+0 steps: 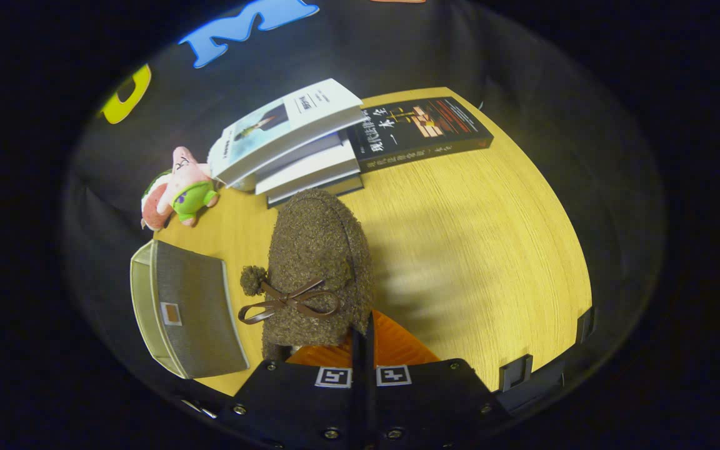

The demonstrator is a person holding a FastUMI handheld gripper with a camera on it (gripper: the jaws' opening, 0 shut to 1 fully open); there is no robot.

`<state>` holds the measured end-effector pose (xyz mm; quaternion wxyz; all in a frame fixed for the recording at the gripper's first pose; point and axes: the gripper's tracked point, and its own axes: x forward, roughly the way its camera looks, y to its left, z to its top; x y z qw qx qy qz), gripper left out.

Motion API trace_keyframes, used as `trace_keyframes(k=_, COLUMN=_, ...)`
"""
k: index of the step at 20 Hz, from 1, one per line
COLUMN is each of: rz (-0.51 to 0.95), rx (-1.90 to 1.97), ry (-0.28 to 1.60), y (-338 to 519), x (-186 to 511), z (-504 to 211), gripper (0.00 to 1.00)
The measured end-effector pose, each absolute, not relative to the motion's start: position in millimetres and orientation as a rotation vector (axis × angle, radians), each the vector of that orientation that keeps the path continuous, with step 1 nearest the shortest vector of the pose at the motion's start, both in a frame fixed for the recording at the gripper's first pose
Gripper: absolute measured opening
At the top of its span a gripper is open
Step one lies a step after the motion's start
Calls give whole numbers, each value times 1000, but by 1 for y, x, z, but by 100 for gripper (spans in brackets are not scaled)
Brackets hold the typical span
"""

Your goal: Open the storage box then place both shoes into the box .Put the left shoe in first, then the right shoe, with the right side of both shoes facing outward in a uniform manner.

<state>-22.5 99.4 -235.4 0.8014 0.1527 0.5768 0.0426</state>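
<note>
- Bench [472,250]: light wood top, carrying everything noted here.
- Storage box [188,312]: grey fabric, pale rim, lying on the bench left of the fingers, small label patch on the facing side.
- Stack of books [297,144]: beyond the shoe; a dark book [422,131] lies flat just right of it.
- Shoe [316,262]: brown, fuzzy, with a ribbon bow and a pom-pom on its left side; it sits just ahead of the fingers, toe pointing away toward the books.
- Plush toy [182,187]: pink and green, left of the books.
- Hand-held gripper [363,337]: fingers drawn together, clenched on the shoe's rear edge, orange inner lining showing beside them.
</note>
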Motion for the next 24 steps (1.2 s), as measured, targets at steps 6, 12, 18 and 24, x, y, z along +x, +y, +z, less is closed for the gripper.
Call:
trace_keyframes(k=6, rz=147, rx=328, ry=1158, y=151, x=-21, z=-178, gripper=0)
trace_keyframes(k=12, rz=237, rx=302, ry=1106, y=215, x=-24, z=-132, gripper=0)
trace_keyframes(k=18, rz=373, rx=296, ry=1105, y=313, x=-25, z=-119, gripper=0)
trace_keyframes(k=24, rz=440, rx=255, ry=1163, y=381, x=-38, z=-143, gripper=0)
